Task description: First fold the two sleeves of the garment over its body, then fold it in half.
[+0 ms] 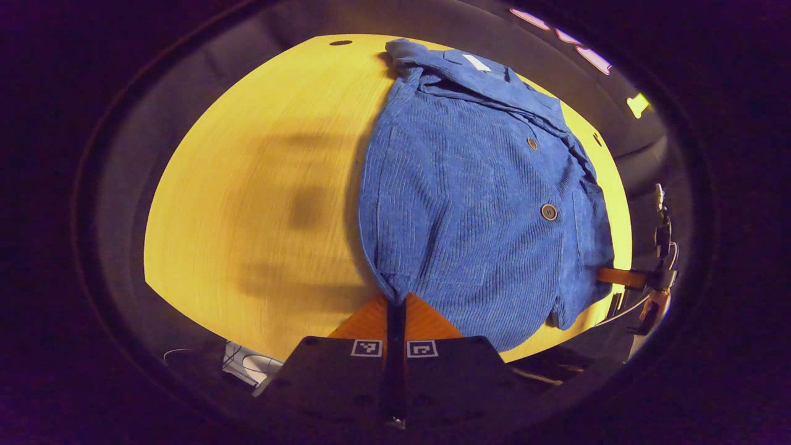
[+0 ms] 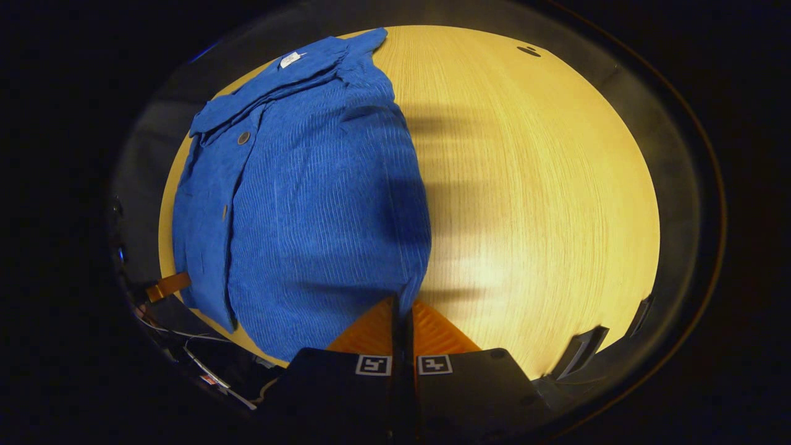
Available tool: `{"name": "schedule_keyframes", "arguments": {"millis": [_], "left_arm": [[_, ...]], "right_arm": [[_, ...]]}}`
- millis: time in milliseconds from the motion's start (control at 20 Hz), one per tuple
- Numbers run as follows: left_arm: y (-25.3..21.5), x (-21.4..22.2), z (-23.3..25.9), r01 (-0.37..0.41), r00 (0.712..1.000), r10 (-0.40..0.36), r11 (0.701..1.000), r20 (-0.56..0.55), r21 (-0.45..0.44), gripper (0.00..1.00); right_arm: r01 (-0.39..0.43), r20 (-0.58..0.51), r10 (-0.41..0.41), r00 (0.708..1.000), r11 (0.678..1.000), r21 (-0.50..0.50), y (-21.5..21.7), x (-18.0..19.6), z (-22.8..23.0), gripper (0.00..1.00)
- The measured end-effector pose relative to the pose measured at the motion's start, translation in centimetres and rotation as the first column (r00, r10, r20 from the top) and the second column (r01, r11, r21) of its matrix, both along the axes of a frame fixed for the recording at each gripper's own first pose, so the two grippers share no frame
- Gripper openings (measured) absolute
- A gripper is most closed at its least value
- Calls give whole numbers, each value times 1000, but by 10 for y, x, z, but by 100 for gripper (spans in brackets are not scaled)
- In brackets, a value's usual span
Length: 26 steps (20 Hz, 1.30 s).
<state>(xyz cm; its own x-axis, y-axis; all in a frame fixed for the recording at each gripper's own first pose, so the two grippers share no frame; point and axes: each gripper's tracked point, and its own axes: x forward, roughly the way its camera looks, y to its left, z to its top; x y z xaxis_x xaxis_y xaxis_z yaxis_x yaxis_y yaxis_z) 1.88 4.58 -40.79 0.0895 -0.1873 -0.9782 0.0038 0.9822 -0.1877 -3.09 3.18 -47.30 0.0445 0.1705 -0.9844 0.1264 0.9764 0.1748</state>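
Note:
A blue corduroy shirt [image 1: 469,204] with brown buttons lies on the round wooden table [image 1: 259,185], collar at the far side, sleeves folded over its body. My left gripper [image 1: 396,300] is shut on the shirt's near hem corner. In the right gripper view the same shirt [image 2: 309,204] spreads to the left, and my right gripper [image 2: 403,301] is shut on its other near hem corner. The right gripper [image 1: 624,278] also appears at the right edge of the left gripper view, and the left gripper [image 2: 167,285] at the left edge of the right gripper view.
Bare tabletop [image 2: 531,185] stretches beside the shirt in both views. A small dark hole [image 1: 340,42] marks the table's far edge. Cables and a white object [image 1: 247,364] lie below the table's near edge.

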Motion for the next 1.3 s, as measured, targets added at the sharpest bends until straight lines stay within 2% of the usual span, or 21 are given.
{"name": "schedule_keyframes", "arguments": {"millis": [150,300,450,650,850,1100,1200,1300], "left_arm": [[-4,3,16,12,999,-11,999,41,-32,0],[-8,12,41,-2,997,9,995,79,-97,0],[-12,26,72,-6,992,26,988,125,-157,0],[-13,54,114,39,983,-7,985,184,-169,0],[-16,99,155,73,973,-35,985,230,-159,0],[-7,183,168,32,970,5,989,245,-147,0],[-4,227,172,6,965,36,987,260,-159,0],[13,275,159,-25,967,49,995,250,-98,0]], "right_arm": [[43,11,-43,999,998,44,4,5,13,2],[59,54,-64,996,995,79,6,19,38,2],[44,114,-57,992,992,117,15,38,70,2],[8,199,-36,979,990,138,20,78,113,2],[-21,289,-24,957,988,151,22,138,149,1],[8,412,-74,908,987,160,18,254,183,1],[30,437,-107,893,983,179,22,299,184,1],[45,441,-131,888,979,199,31,339,163,1]]}}
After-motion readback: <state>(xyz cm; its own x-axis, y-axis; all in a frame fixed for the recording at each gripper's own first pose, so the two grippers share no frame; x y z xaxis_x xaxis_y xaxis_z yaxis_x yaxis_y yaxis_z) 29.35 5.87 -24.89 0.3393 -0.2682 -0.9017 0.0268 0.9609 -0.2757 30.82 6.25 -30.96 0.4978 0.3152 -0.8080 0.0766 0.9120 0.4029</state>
